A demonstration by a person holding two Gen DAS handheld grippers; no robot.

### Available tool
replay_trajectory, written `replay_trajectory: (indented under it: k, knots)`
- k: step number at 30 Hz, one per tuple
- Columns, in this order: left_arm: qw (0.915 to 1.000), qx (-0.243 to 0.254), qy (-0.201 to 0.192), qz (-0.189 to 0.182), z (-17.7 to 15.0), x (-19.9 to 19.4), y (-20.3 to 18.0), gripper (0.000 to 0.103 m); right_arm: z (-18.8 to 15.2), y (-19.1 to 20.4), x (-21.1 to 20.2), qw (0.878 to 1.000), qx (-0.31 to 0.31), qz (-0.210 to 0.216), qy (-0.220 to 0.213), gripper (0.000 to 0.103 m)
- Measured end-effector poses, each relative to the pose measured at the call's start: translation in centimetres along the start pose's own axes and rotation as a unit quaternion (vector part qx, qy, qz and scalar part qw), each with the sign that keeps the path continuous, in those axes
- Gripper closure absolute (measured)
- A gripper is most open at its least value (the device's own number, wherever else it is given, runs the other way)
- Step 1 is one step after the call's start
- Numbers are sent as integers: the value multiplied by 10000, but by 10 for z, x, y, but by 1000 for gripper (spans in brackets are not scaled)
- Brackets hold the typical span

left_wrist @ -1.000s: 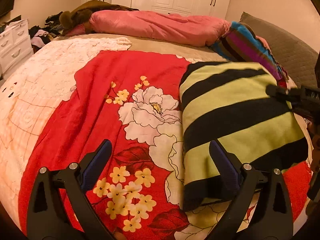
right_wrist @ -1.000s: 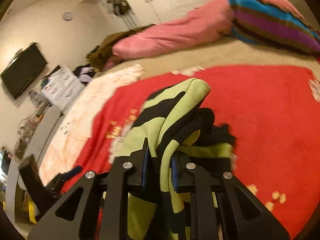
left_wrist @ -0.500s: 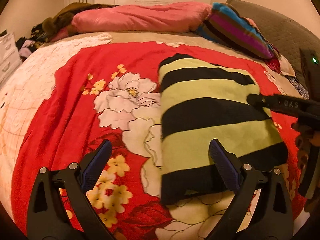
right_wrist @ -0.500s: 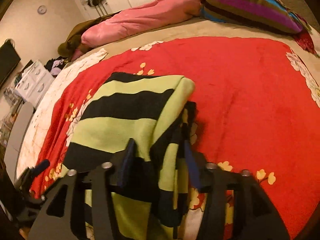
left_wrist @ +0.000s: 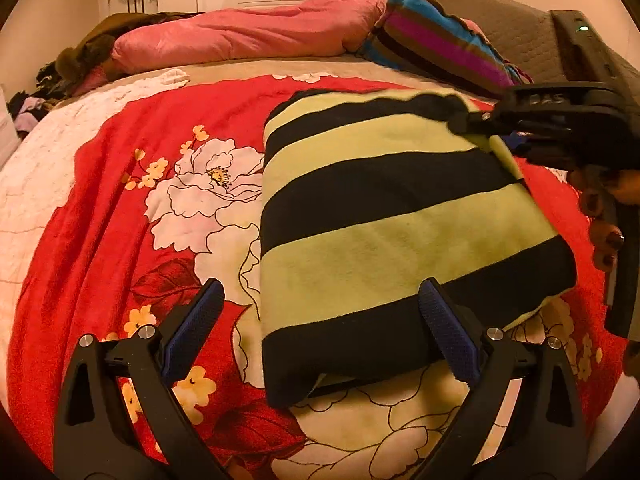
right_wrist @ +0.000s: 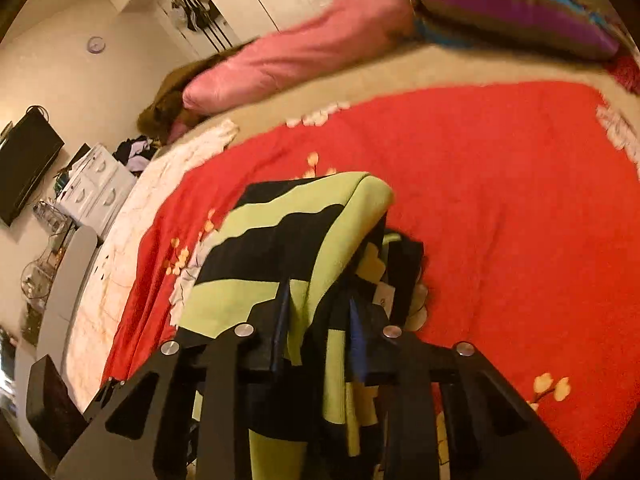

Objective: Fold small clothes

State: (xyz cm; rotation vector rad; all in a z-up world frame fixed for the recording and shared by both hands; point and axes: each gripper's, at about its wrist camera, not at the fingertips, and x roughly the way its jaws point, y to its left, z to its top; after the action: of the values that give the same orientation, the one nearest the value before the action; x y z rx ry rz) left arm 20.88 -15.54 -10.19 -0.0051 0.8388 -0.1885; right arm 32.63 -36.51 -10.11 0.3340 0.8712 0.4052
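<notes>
The bed (left_wrist: 224,66) fills both views, and a red floral blanket (left_wrist: 92,208) covers most of it. At 12 o'clock in the left wrist view lie a pink quilt (left_wrist: 248,36) and a striped pillow (left_wrist: 436,44), well apart from the work.

The task's thing, a green-and-black striped garment (left_wrist: 384,232), lies folded on the blanket, from the centre toward 4 o'clock in that view. Its far right corner is lifted.

The right claw (right_wrist: 320,316) is clenched on this lifted part; in its own view the cloth hangs between the two fingers in several layers. The left claw (left_wrist: 320,328) is released, its jaws wide apart, and it hovers at the near edge of the garment with nothing in it.

What could go wrong, in my judgement: the right claw holds a bunch of layers, so if it pulls across, the layers below may drag and the neat fold may open. Nothing pins the near edge, so the whole garment may slide on the soft blanket. The right finger (left_wrist: 448,332) of the left claw is just over the cloth and could catch it.

There is open blanket at 9 o'clock of the garment, and also at 3 o'clock in the right wrist view. The bed edge is near the claws at 6 o'clock.
</notes>
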Motion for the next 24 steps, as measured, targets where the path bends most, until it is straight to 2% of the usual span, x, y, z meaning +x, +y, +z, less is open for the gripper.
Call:
replay_trajectory:
  k: [4,11,13,15,17,21,24]
  knots:
    - [9998,-130,93,-108,-2,4,3,10,-13,-9,16,9979,-216,-590,148,78]
    - [9994,-250,165,-148,-3,5,7,10,-20,-17,28,9967,-139,-775,218,70]
    - [9994,-267,174,-153,-3,5,7,10,-19,-17,26,9966,-144,-777,229,66]
    - [9994,-278,167,-146,-3,5,8,10,-19,-19,18,9974,-27,-705,156,57]
    - [9994,-303,135,-139,-2,2,9,10,-20,-17,6,9981,30,-610,16,55]
    - [9992,-384,60,-135,2,-4,15,10,-25,-8,-19,9986,-56,-466,-258,38]
    - [9984,-551,-68,-48,6,-12,27,10,-31,-1,-39,9984,-194,-351,-395,38]
